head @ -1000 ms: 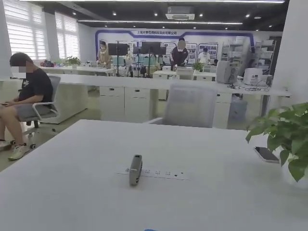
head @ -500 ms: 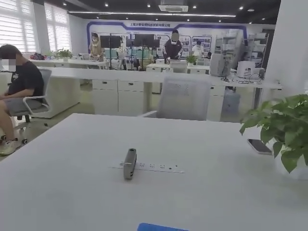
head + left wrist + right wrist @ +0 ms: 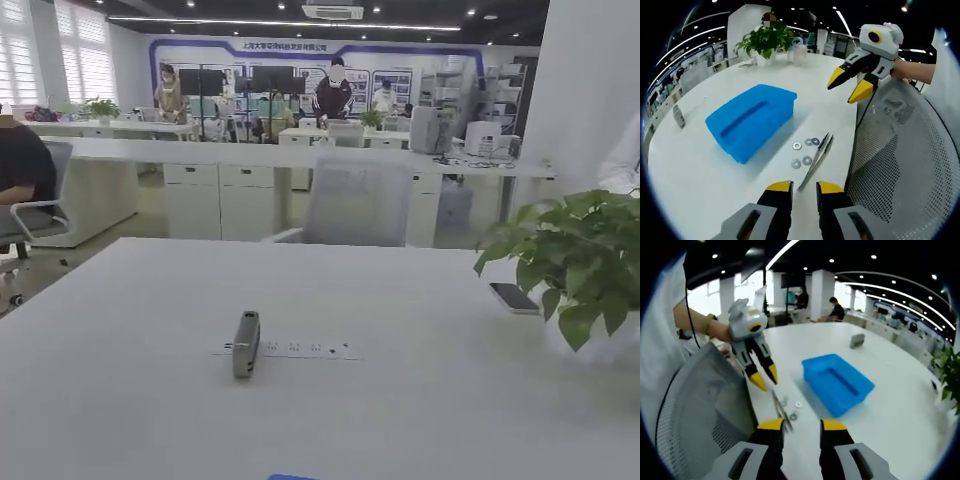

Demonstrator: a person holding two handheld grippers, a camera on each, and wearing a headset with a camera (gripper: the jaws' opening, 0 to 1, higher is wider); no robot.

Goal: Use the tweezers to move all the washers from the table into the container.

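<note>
Several metal washers lie on the white table near its edge, beside a blue container. Thin metal tweezers rest just right of them. My left gripper hovers open and empty over the table edge, short of the tweezers. My right gripper hangs open in the air beyond them. In the right gripper view, the washers and tweezers lie ahead of my open right gripper, with the left gripper open above them and the container to the right.
A grey mesh chair back stands against the table edge by the washers. Farther along the table are a grey device, a socket strip, a phone and a potted plant. People are at desks behind.
The head camera has swung, so the whole picture has slid left. Nothing on the table has visibly moved.
</note>
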